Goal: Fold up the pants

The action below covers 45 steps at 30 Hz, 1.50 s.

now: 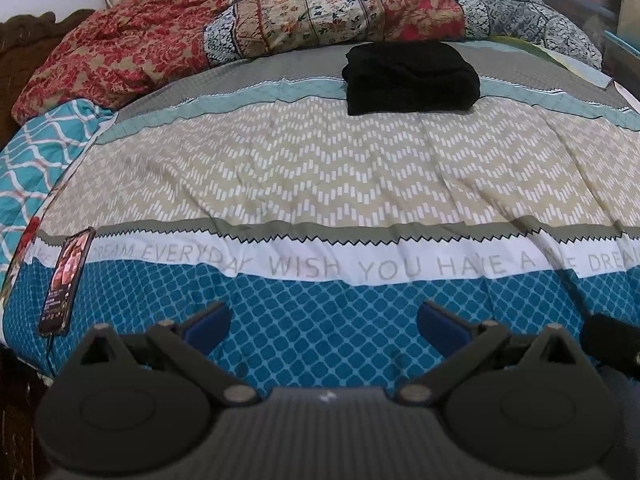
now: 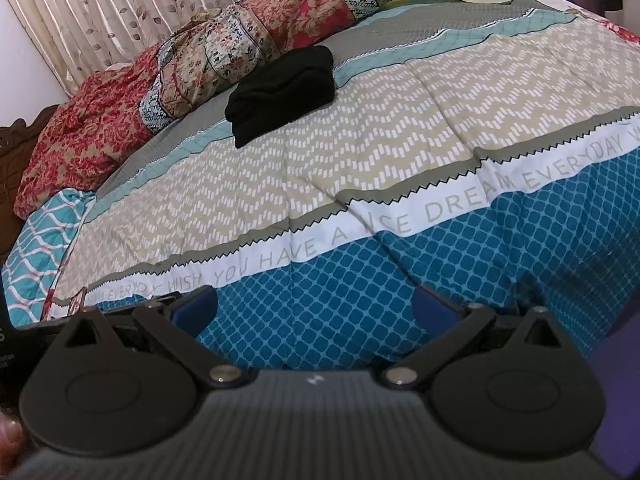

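Patterned bedspread (image 1: pixel 320 168) is covering the bed; we are finding the black pants (image 1: pixel 412 78) lying folded near its far side, while left gripper (image 1: pixel 324 320) and right gripper (image 2: pixel 314 308) are hovering released, grasping nothing.

Black pants (image 1: pixel 410 78): folded into compact, thick rectangular bundle, several layers stacked, edges rounded. Dark, matte fabric, no visible pattern. Lying flat on bed, on far part of cover, straddling grey band, light-teal stripe and start of beige zigzag area. Left wrist view: upper centre-right of frame, squarely placed. Right wrist view: pants (image 2: pixel 282 94) in upper centre-left, seen at slant, layered fold edges facing lower left. Nothing holding it.
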{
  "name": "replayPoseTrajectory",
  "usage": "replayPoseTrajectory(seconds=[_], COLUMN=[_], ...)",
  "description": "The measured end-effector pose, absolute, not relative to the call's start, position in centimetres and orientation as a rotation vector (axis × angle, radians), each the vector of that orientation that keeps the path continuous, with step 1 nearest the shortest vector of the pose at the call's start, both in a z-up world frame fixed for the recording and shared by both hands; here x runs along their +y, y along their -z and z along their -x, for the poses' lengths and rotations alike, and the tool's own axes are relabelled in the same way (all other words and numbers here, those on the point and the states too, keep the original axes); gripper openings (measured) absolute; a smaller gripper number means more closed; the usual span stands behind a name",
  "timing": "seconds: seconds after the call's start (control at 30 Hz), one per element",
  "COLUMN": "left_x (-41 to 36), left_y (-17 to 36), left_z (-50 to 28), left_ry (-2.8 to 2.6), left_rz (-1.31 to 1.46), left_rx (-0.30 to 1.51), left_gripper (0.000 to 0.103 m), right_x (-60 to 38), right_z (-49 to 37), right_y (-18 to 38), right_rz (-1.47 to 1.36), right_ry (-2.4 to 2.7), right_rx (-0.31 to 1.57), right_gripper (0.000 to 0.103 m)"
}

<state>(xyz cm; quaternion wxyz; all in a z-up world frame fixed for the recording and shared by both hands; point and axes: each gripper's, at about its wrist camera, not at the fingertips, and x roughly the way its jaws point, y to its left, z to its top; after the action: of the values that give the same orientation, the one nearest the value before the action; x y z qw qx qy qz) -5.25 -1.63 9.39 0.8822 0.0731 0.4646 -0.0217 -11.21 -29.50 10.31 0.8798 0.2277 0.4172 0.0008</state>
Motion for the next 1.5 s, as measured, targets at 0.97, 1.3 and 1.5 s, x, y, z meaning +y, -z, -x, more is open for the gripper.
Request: replayPoseTrajectory(seconds=[0.97,1.3,1.5], left_x=[-1.2,-1.3,-1.1], left_y=[-8.8,-8.5,-8.2], left_z=[5.6,5.7,5.6], left_ry=[0.113,0.077,0.064], left_rz=[-0.102,-0.160,-0.150], left_rx=[0.998,0.992,1.027], left_gripper=[0.103,0.103,0.103], right_x=[-28.6,-28.6,-28.5], right_z=[10.9,10.9,10.9], right_y=[-9.7,-9.8,-9.9], right_rz=[-0.466,-0.452,-0.443], right_ry=[-0.011,-0.013,-0.013], right_rx=[0.918,0.918,0.913], right_gripper=[0.103,0.103,0.103])
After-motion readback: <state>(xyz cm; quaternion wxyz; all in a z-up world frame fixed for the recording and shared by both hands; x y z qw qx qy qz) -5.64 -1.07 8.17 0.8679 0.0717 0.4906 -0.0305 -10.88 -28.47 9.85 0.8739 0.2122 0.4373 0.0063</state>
